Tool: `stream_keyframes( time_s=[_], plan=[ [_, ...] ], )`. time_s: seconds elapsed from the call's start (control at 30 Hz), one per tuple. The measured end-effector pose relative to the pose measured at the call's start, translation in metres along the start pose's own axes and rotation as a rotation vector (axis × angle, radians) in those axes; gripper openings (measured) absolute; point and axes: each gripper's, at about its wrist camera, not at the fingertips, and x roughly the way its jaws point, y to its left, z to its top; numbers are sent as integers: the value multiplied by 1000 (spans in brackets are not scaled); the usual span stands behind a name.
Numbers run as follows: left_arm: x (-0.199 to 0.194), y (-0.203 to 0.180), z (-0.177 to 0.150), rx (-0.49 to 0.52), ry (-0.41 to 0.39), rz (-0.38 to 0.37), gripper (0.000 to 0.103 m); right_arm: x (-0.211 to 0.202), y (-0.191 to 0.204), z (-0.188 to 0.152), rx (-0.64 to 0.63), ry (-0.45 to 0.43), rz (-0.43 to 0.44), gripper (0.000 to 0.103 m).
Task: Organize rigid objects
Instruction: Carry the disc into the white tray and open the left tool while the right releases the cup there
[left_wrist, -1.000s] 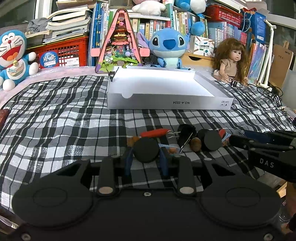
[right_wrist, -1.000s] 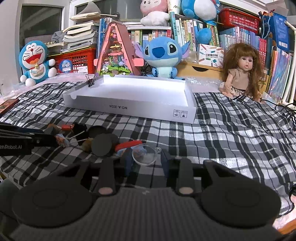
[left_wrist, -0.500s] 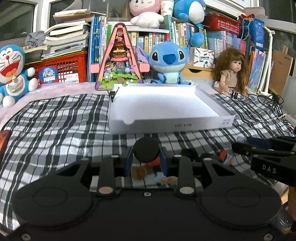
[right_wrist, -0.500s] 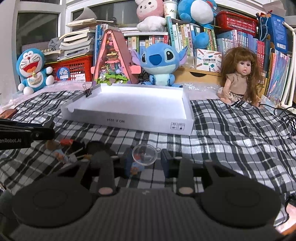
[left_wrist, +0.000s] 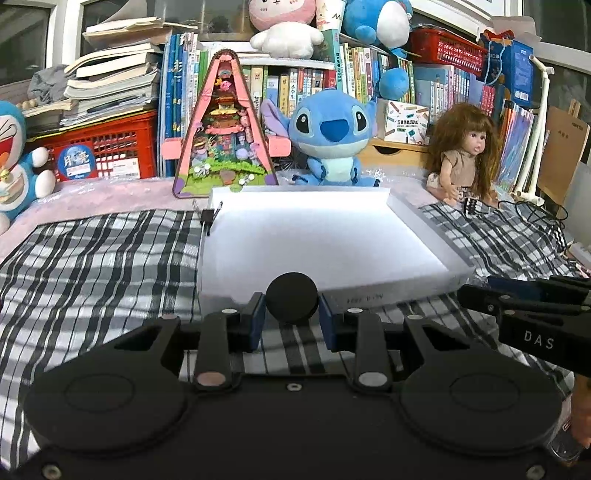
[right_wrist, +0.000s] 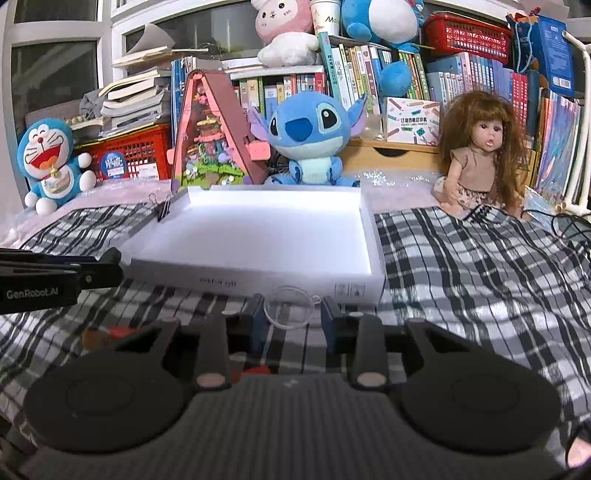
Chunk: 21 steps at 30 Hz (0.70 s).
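My left gripper is shut on a black round disc and holds it just before the near wall of the white shallow box. My right gripper is shut on a clear round lens, held near the box's front wall. The right gripper shows at the right of the left wrist view; the left gripper shows at the left of the right wrist view. A few small red and orange items lie on the cloth, mostly hidden below my right gripper.
A checked cloth covers the table. A binder clip sits on the box's left rim. Behind the box stand a pink triangular toy house, a blue plush, a doll, and bookshelves.
Both grippers have lifted off the cloth with their items and moved forward toward the white box. The pile of small objects has dropped out of the left wrist view.
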Motion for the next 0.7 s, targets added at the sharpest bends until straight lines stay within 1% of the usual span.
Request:
stream_keyframes(
  time_s=[0.1, 0.3, 0.47, 0.57, 0.7],
  plan=[
    [9, 3, 10, 0, 9, -8, 29, 6, -2, 9, 4, 4, 3, 37],
    [35, 13, 30, -38, 66, -42, 29, 23, -3, 23, 12, 30, 13, 37],
    [59, 12, 40, -23, 93, -16, 29, 43, -3, 42, 27, 49, 19, 37],
    [77, 11, 42, -20, 128, 5, 29, 60, -1, 50, 29, 81, 27, 38],
    [98, 11, 43, -25, 170, 23, 29, 83, 1, 53, 13, 132, 20, 38]
  ],
)
